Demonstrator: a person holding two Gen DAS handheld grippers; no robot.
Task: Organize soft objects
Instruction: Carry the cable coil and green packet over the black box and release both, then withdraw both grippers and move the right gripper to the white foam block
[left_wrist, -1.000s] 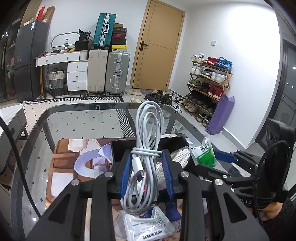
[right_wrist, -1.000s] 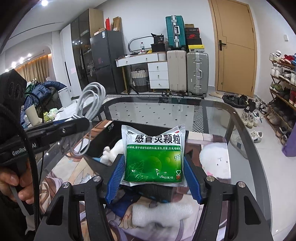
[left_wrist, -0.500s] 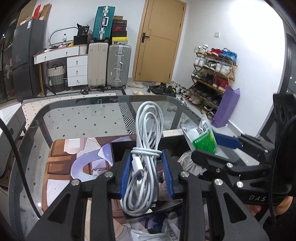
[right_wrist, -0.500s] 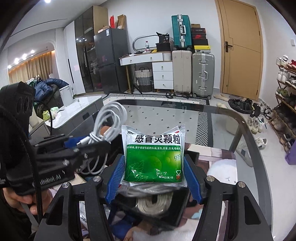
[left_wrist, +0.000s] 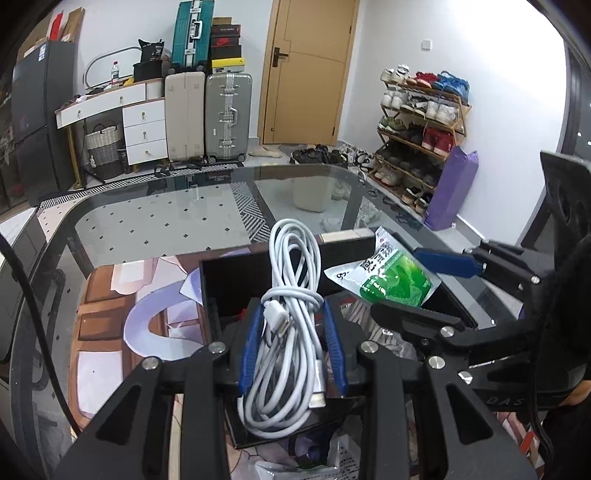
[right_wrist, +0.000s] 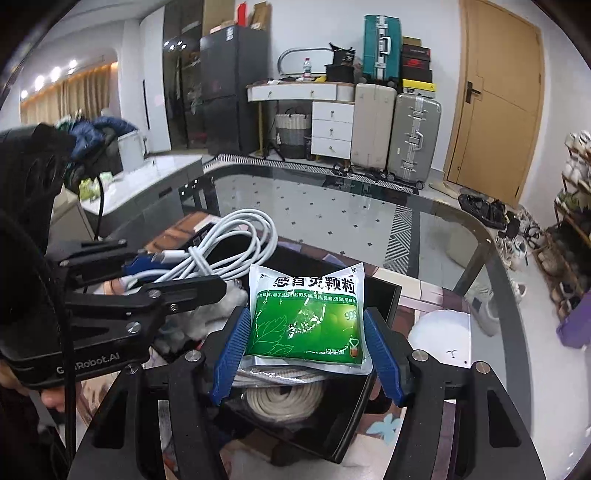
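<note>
The left gripper (left_wrist: 293, 347) is clamping a coiled white cable (left_wrist: 291, 295) between its 2 blue pads, and the right gripper (right_wrist: 306, 354) is squeezing a green sachet (right_wrist: 306, 317), both hovering over the black box (right_wrist: 384, 295) on the glass table (right_wrist: 332, 214).

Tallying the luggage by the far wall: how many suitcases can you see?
3. A teal suitcase stands on top of the white drawers; a beige suitcase and a silver suitcase stand side by side on the floor, left of the door. Others may be hidden.
</note>
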